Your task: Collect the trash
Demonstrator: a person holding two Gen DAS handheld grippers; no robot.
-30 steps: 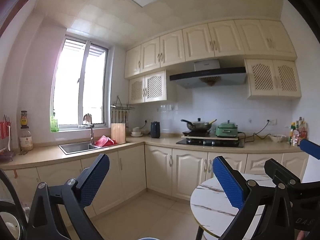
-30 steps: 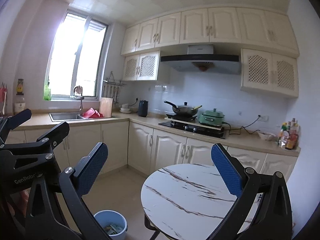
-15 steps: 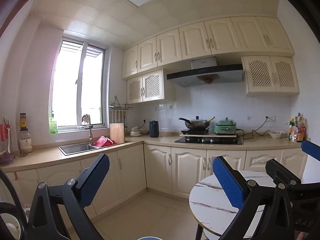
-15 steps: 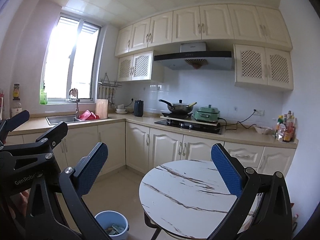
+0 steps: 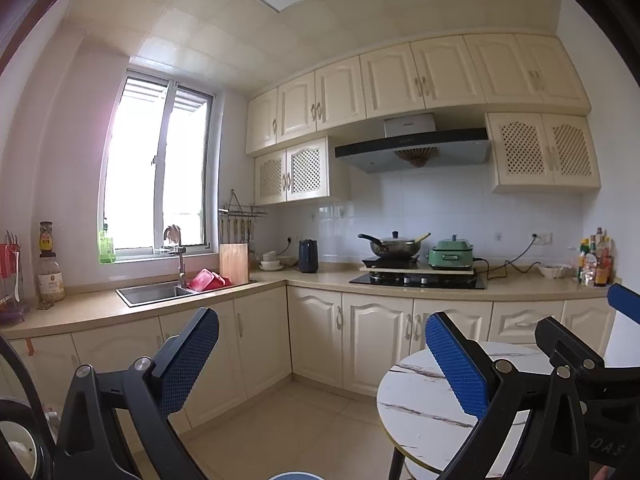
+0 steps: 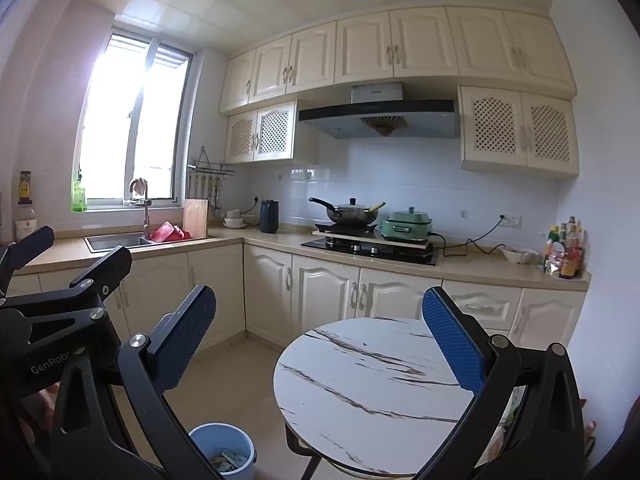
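A light blue bin (image 6: pixel 224 454) stands on the floor left of a round marble-top table (image 6: pixel 372 384), with crumpled paper trash (image 6: pixel 230 460) inside it. Only the bin's rim (image 5: pixel 296 476) peeks in at the bottom of the left wrist view. My right gripper (image 6: pixel 320 334) is open and held in the air above the floor and the table's near edge, nothing between its blue pads. My left gripper (image 5: pixel 322 350) is open too and empty, and it also shows at the left of the right wrist view (image 6: pixel 68 264).
Cream cabinets and a beige L-shaped counter (image 6: pixel 480 268) line the walls, with a sink (image 6: pixel 116 242), a hob with a pan (image 6: pixel 352 212), a green cooker (image 6: pixel 406 224) and bottles (image 6: pixel 566 252). Tiled floor (image 5: pixel 280 432) lies between table and cabinets.
Both views have tilted slightly upward, so the kitchen sits lower in frame. Both grippers stay open and empty.
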